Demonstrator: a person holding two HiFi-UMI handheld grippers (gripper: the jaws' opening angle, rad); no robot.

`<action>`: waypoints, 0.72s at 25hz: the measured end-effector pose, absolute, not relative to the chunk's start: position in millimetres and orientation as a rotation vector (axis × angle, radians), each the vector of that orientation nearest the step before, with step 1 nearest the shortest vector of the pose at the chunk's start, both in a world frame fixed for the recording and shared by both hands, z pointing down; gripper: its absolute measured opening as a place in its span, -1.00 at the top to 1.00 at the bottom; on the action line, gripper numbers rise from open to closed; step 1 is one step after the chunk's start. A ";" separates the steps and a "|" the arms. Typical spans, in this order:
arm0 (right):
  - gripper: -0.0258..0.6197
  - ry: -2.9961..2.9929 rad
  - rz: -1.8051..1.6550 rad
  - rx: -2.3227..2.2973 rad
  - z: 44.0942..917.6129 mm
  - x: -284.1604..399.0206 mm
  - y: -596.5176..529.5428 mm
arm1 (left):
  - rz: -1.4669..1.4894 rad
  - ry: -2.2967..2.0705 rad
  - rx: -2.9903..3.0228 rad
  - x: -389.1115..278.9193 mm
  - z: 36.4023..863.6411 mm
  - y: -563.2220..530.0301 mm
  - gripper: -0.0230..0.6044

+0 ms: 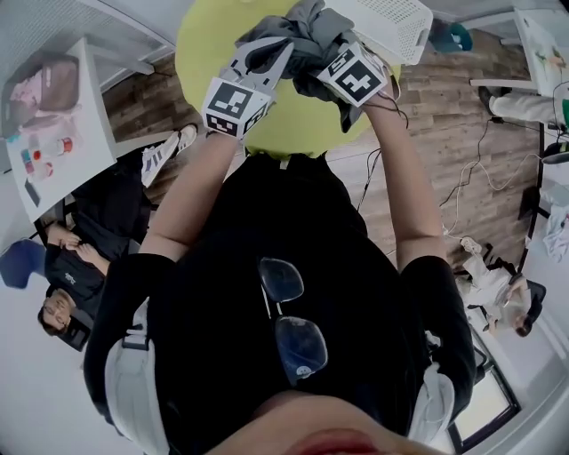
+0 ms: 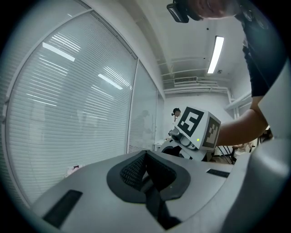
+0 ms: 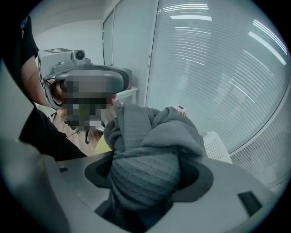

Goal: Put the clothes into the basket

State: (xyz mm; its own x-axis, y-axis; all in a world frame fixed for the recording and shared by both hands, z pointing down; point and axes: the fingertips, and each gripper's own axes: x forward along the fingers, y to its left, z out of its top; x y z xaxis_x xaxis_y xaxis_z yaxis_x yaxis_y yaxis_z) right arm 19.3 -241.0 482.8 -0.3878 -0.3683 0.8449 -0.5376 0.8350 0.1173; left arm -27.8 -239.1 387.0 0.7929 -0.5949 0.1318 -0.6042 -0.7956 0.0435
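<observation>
- Dark grey ribbed knit garment [image 3: 145,168]: a bunched, wrinkled lump above the round yellow-green bench [image 1: 203,46], beside the white slotted plastic basket [image 1: 397,27].
- Right hand-held gripper [image 1: 342,62] pinches it; left hand-held gripper [image 2: 145,157] is pressed together, empty.

The left gripper [image 1: 260,64] and the right gripper [image 1: 327,46] are up side by side over a round yellow-green desk [image 1: 206,46]. Grey clothes [image 1: 307,31] are bunched at the right gripper's fingers. A white basket [image 1: 396,25] lies just beyond, at the desk's far right. Glasses [image 1: 290,322] hang on the person's black shirt.
</observation>
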 end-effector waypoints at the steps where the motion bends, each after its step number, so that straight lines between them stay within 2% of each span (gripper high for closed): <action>1: -0.18 -2.021 0.202 0.662 478.0 27.3 -244.1 | 0.170 -0.966 2.901 -19.0 383.2 -241.7 0.89; 18: -0.18 -2.013 0.050 0.620 441.7 125.3 -323.4 | 0.136 -0.994 2.959 87.1 353.9 -312.1 0.89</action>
